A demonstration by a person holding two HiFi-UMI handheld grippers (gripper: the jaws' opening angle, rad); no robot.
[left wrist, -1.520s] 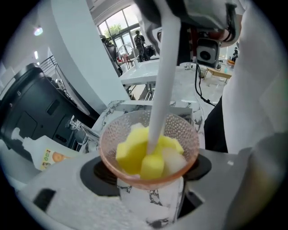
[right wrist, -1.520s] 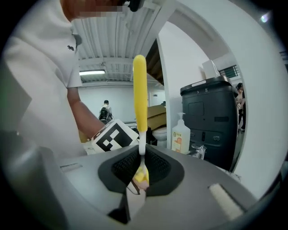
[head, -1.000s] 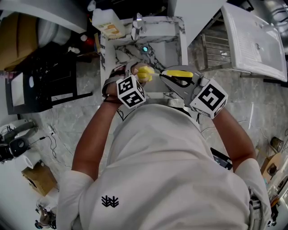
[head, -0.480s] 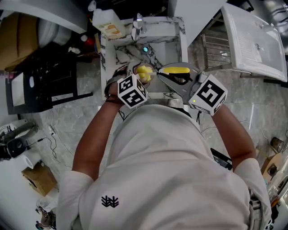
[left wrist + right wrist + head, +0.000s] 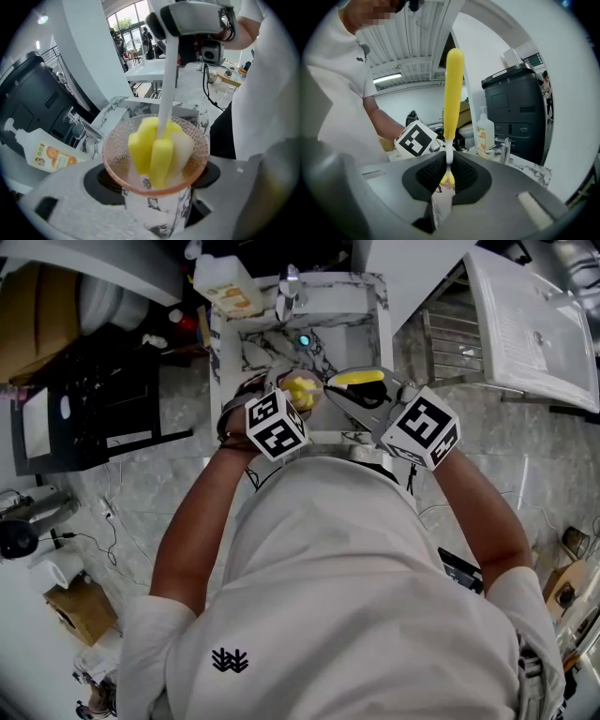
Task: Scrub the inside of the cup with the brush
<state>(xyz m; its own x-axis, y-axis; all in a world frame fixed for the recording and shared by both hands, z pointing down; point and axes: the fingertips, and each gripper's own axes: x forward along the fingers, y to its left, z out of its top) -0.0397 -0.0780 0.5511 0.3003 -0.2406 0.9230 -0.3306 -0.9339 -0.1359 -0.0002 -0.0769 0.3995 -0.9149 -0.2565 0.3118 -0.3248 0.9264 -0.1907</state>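
Marble-veined sink (image 5: 380, 324) lies beneath the cup (image 5: 193, 154), grey floor (image 5: 141, 488) around.

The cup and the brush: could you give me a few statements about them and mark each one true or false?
1. The brush has its yellow sponge head inside the cup. True.
2. The cup stands by itself on the counter. False: the left gripper holds it between its jaws, above the sink.
3. The right gripper has its jaws closed on the brush. True.
4. The brush's handle is blue. False: the handle is yellow, on a white stem.
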